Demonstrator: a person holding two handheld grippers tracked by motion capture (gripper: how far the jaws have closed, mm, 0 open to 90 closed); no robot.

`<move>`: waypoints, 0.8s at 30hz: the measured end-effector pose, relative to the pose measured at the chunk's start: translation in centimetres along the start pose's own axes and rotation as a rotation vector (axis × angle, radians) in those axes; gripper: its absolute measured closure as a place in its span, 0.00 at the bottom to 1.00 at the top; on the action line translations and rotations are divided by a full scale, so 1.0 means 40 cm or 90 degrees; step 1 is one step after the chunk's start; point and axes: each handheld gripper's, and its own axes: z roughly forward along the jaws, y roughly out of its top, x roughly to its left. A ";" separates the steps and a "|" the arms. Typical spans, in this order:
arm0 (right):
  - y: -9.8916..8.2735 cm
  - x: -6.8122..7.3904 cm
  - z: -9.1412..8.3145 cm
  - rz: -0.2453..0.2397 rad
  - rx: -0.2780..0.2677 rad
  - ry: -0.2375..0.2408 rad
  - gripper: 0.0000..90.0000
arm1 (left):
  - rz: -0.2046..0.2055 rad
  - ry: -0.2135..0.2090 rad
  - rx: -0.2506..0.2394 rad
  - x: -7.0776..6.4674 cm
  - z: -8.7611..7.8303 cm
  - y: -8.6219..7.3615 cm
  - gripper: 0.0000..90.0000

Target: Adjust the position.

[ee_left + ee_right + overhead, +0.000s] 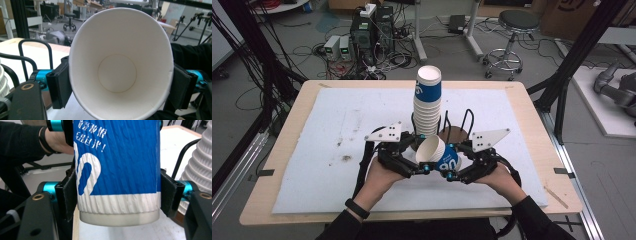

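Observation:
A single paper cup [439,154], blue and white outside, hangs tilted above the white mat, near the table's front middle. My left gripper [423,168] is shut on it near the rim. In the left gripper view the cup's empty white inside [117,72] faces the camera between the two pads [60,87]. My right gripper [452,175] is shut on the cup's lower part. In the right gripper view the blue ribbed wall [125,165] sits between the pads [68,195]. Just behind stands a tall stack of cups [428,100] in a black wire holder [467,120].
The white mat [337,150] covers most of the wooden table [277,150]. The wire holder's hoops [35,47] and the ribbed stack [200,165] are close beside the held cup. On the floor beyond the table are computer boxes [372,30] and a stool [512,35].

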 end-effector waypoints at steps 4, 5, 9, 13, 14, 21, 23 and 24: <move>0.009 0.005 0.003 -0.015 0.052 -0.024 0.24 | 0.024 0.017 0.050 -0.001 -0.004 0.016 0.23; 0.012 0.007 0.004 -0.025 0.068 -0.029 0.24 | 0.031 0.020 0.067 -0.002 -0.005 0.020 0.23; 0.020 0.013 0.013 -0.044 0.100 -0.046 0.24 | 0.051 0.026 0.119 -0.005 -0.004 0.034 0.23; 0.015 0.015 0.031 -0.051 0.129 -0.057 0.24 | 0.078 0.028 0.173 -0.014 0.008 0.046 0.24; 0.013 0.016 0.035 -0.049 0.131 -0.056 0.24 | 0.081 0.026 0.179 -0.017 0.011 0.048 0.24; 0.007 0.016 0.043 -0.054 0.112 -0.032 0.34 | 0.082 0.027 0.138 -0.027 0.020 0.058 0.20; 0.007 0.013 0.032 -0.044 0.072 -0.025 0.34 | 0.076 0.030 0.094 -0.030 0.019 0.057 0.18; 0.006 0.013 0.028 -0.038 0.061 -0.026 0.34 | 0.074 0.028 0.074 -0.030 0.019 0.055 0.17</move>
